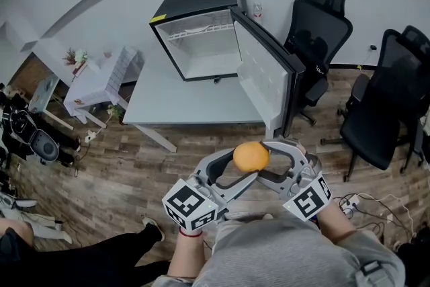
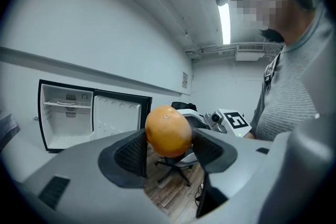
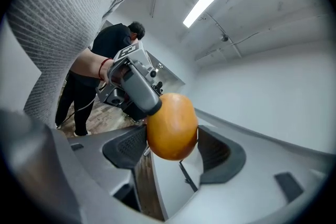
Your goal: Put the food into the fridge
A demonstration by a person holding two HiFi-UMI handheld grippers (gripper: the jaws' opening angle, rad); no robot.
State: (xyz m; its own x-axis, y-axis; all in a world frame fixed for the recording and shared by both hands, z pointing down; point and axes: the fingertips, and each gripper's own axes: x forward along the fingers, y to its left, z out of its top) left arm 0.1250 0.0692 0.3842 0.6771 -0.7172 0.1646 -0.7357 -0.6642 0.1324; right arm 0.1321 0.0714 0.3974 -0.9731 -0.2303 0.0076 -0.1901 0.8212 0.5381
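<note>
You hold the orange (image 1: 250,156) in mid-air, well short of the open fridge (image 1: 201,44) on the tabletop (image 1: 181,104), pinched by both the left tool (image 2: 169,148) and the right tool (image 3: 172,147) (round, smooth skin), so an uneven release may drop it onto the floor (image 1: 121,171).

A round orange (image 1: 250,156) is held in the air, gripped between the jaws of the left gripper (image 2: 170,149) and of the right gripper (image 3: 172,148). A small black fridge (image 1: 201,3) is seen well apart on a table (image 1: 188,104), upright, its door (image 1: 265,74) swung wide open and its white inside exposed.
</note>
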